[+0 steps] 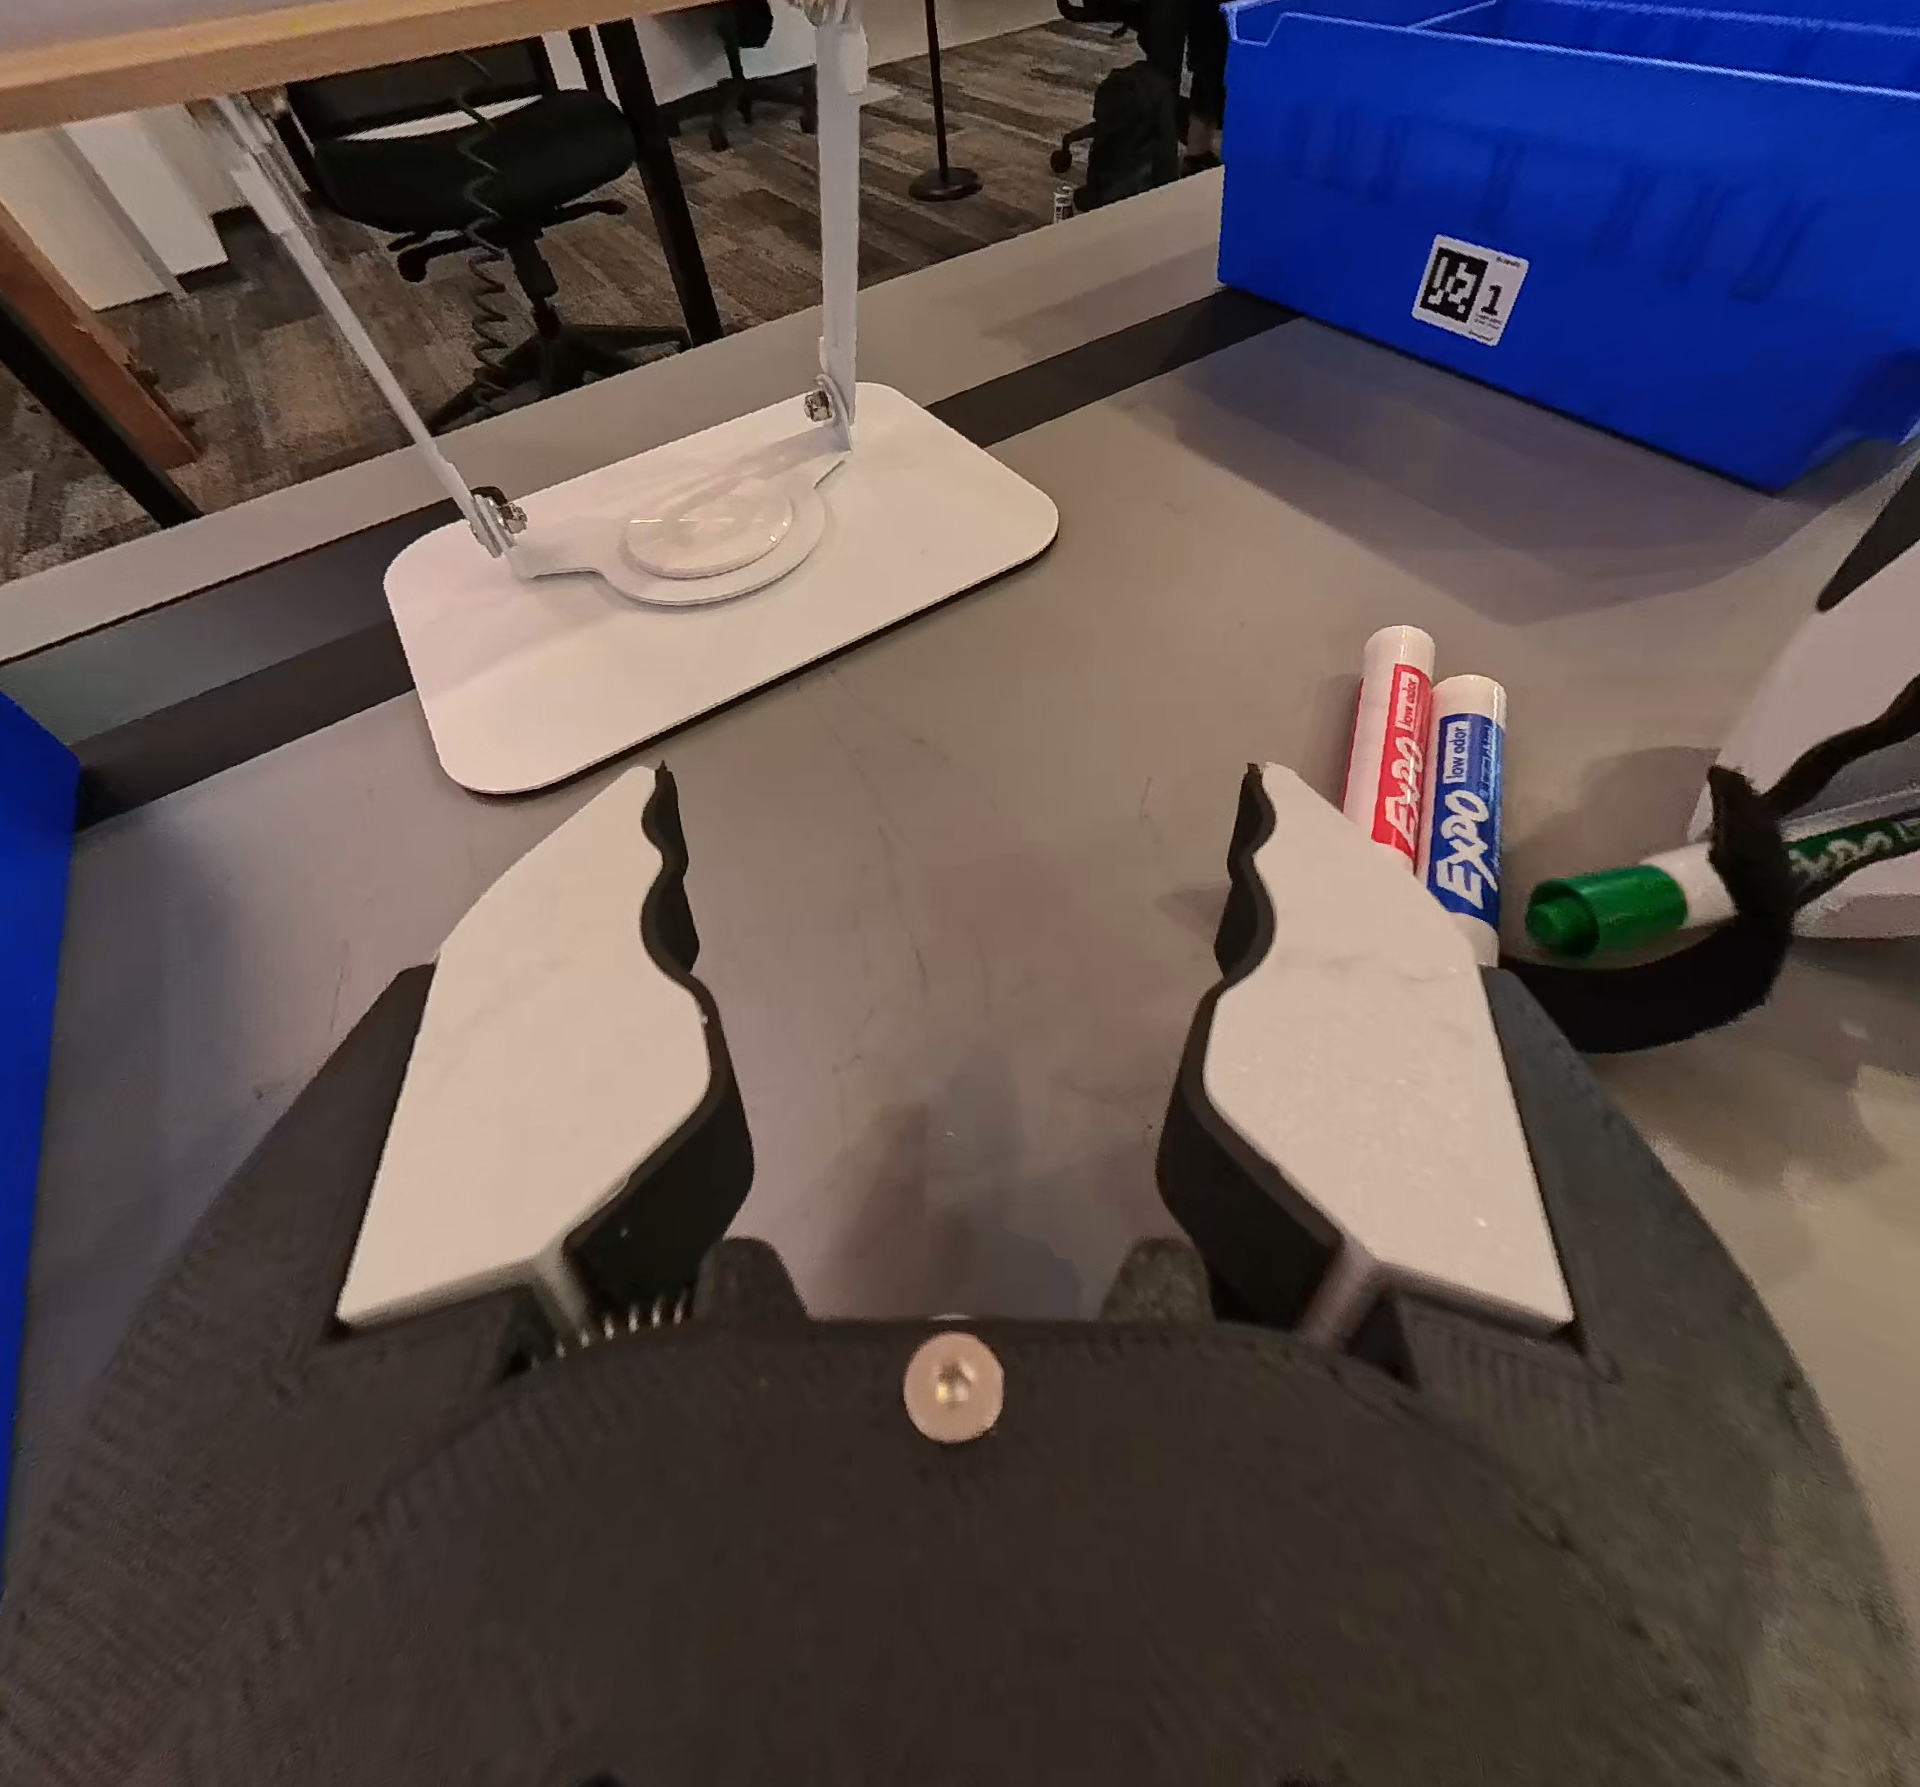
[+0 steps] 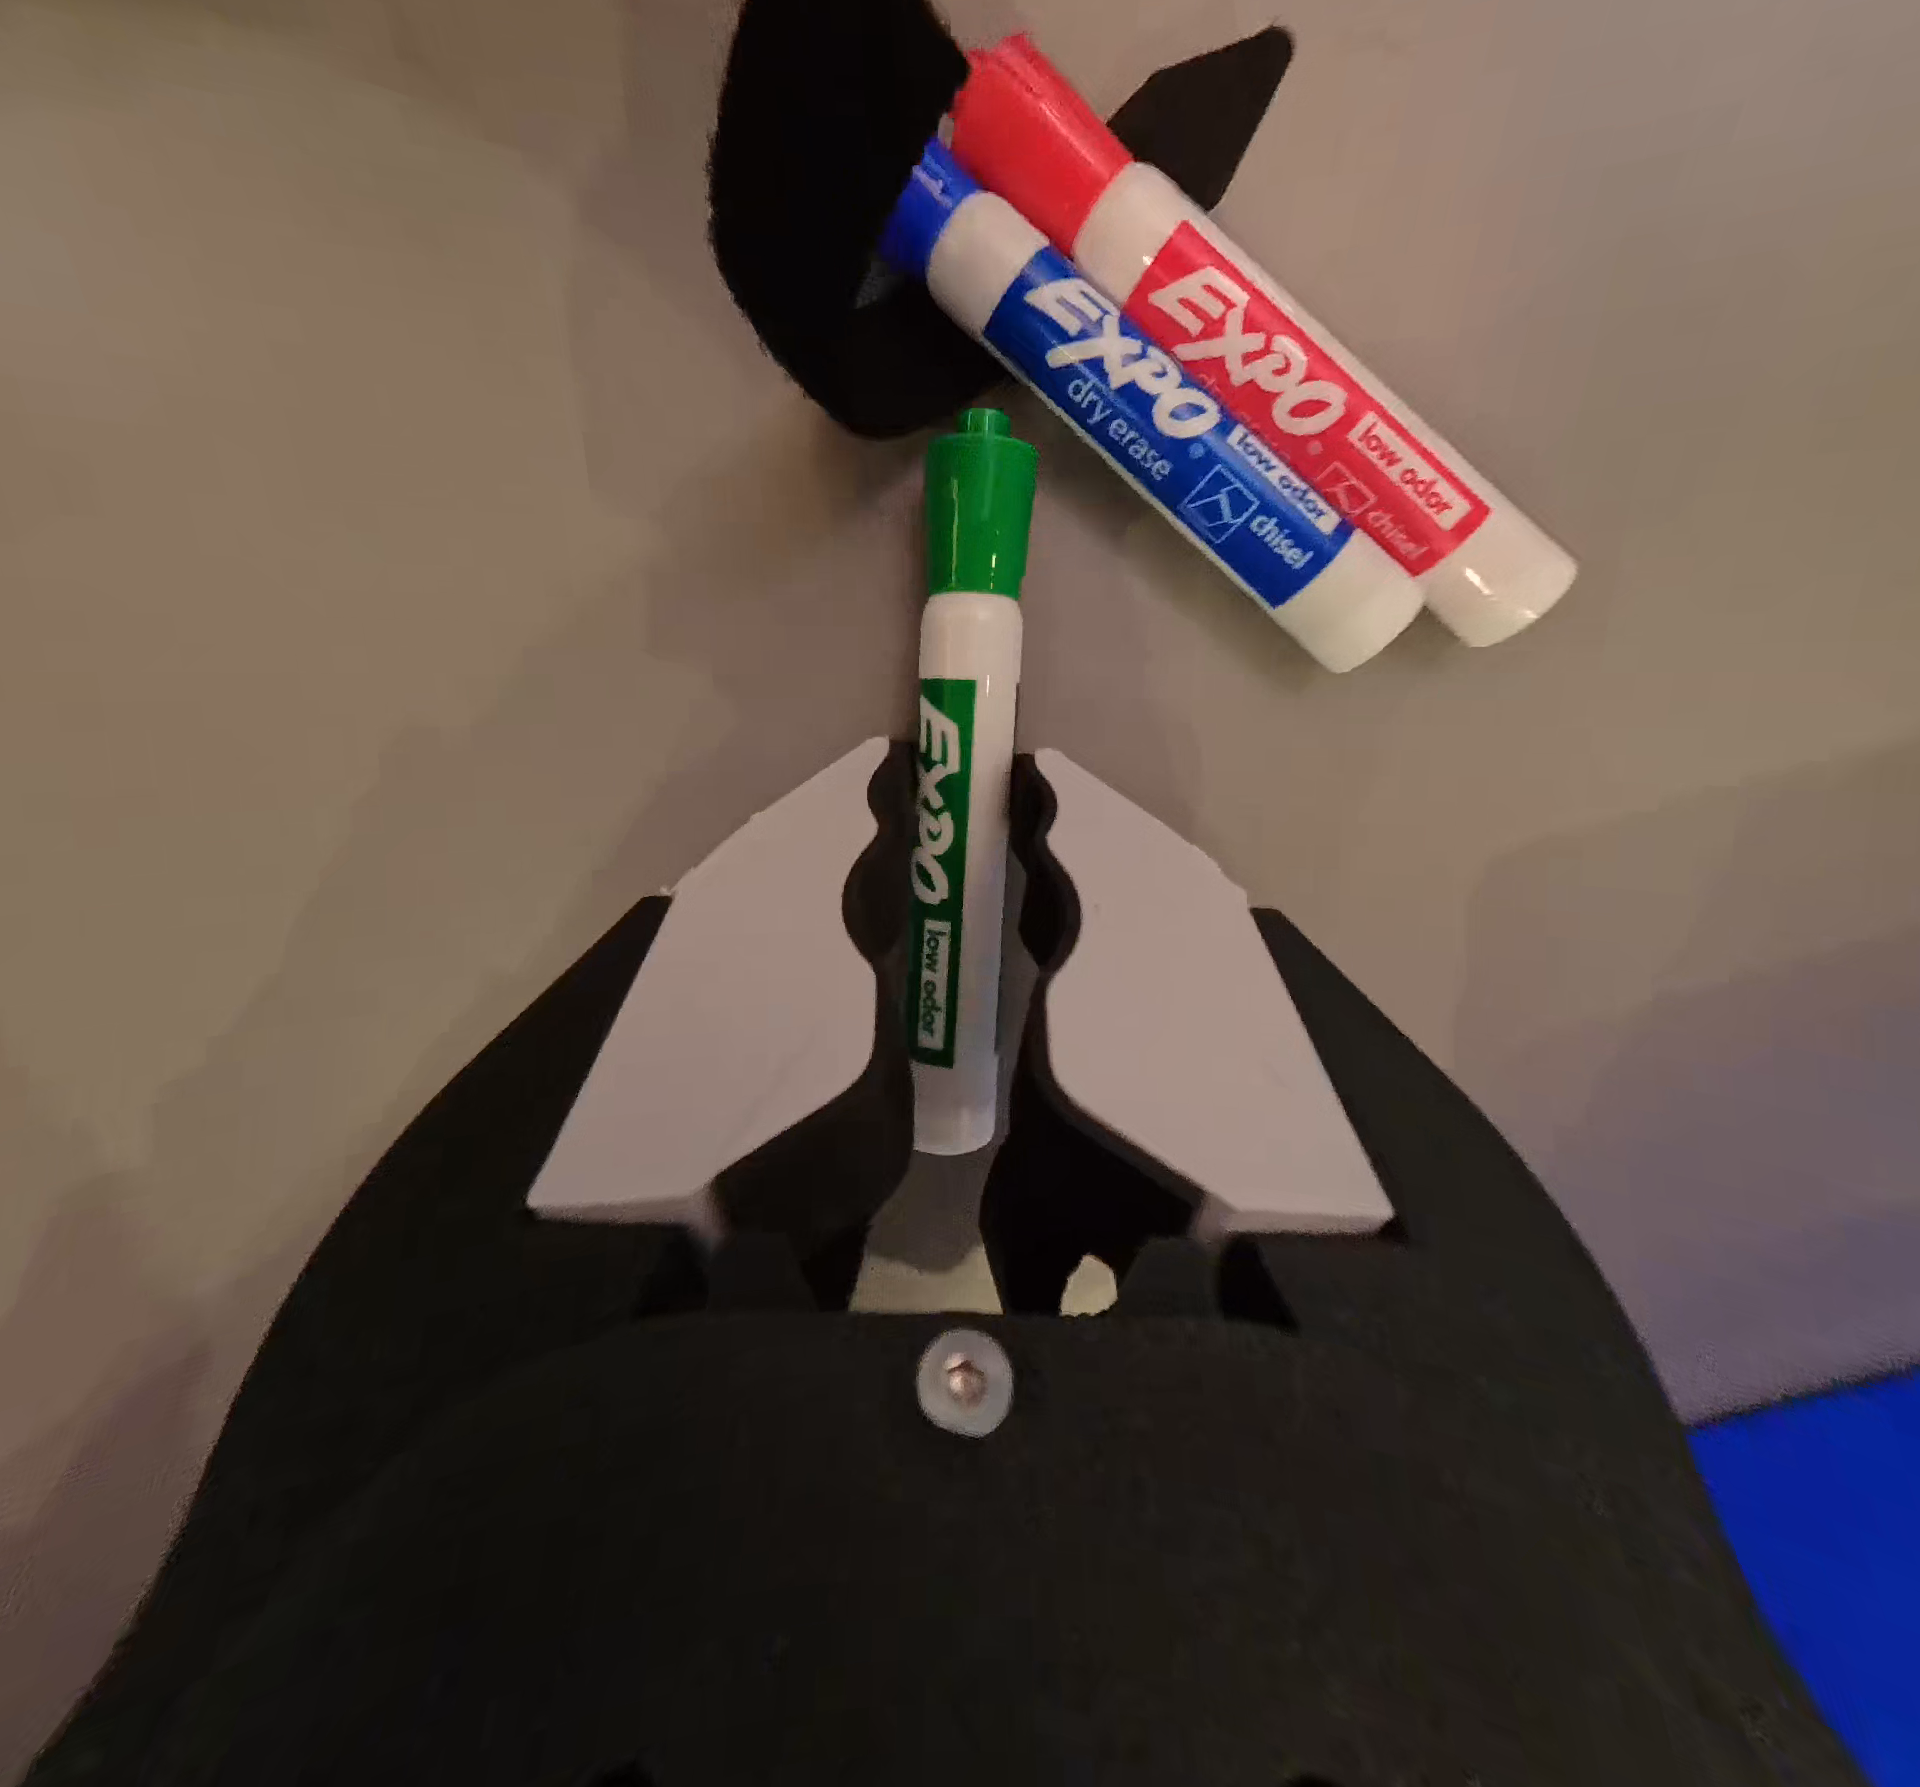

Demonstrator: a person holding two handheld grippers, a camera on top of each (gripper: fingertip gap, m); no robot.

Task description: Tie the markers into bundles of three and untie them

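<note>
My right gripper [image 2: 954, 761] is shut on a green marker [image 2: 961, 802], cap pointing away from me, held above the grey table. A red marker [image 2: 1247, 345] and a blue marker [image 2: 1132, 397] lie side by side on the table, their caps over a black strap [image 2: 821, 179] that lies loose in an open loop. In the left wrist view the red marker [image 1: 1387, 740] and blue marker [image 1: 1465, 802] lie just right of my left gripper [image 1: 961, 781], which is open and empty. The green marker [image 1: 1621, 901] shows there at the strap [image 1: 1704, 979].
A blue bin [image 1: 1558, 210] with a square tag stands at the back right of the table [image 1: 935, 906]. A white stand base [image 1: 717, 594] sits at the back middle, holding a board overhead. Another blue edge [image 1: 31, 1010] shows at the left. My right tips are roughly 7 cm from the strap [image 1: 1704, 979].
</note>
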